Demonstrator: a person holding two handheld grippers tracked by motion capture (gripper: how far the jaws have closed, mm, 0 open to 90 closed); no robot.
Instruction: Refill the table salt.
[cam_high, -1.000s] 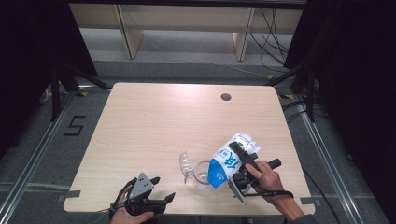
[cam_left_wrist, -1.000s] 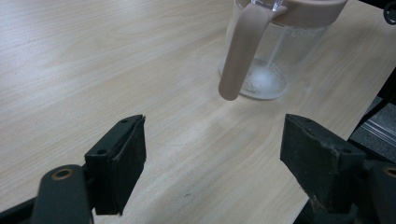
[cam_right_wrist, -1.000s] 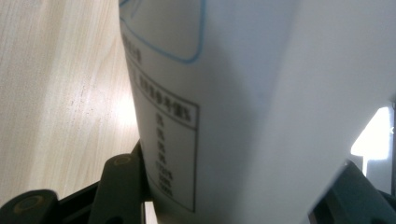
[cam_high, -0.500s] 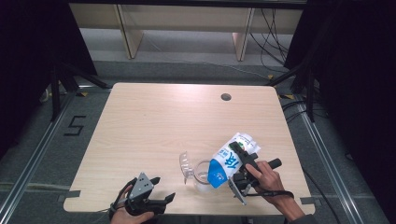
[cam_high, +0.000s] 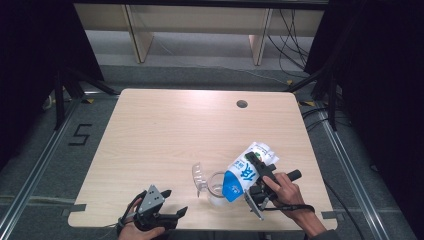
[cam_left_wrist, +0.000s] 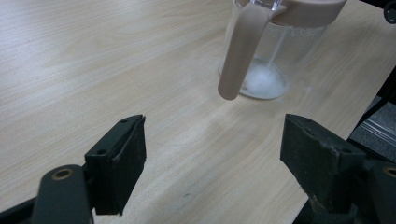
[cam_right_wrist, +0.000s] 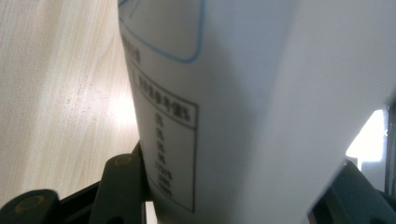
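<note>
White pouch (cam_high: 247, 170) clamped in right gripper (cam_high: 261, 176), left gripper (cam_high: 167, 207) wide open

This looks like a lab or recording room, not a home. A plain wooden table (cam_high: 165, 135) stands on grey carpet between floor rails (cam_high: 30, 185), with black curtains (cam_high: 385, 75), loose cables (cam_high: 295, 30) and tape marks (cam_high: 80, 135) around.

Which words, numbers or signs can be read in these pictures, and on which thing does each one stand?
"5": dark mark on the grey floor, left of the table.
Large white characters on the blue band of the white pouch, held tilted in the right gripper: too blurred to read.
Boxed column of small dark print on the pouch, in the right gripper view: too blurred to read.
The clear jug bears no text.
</note>
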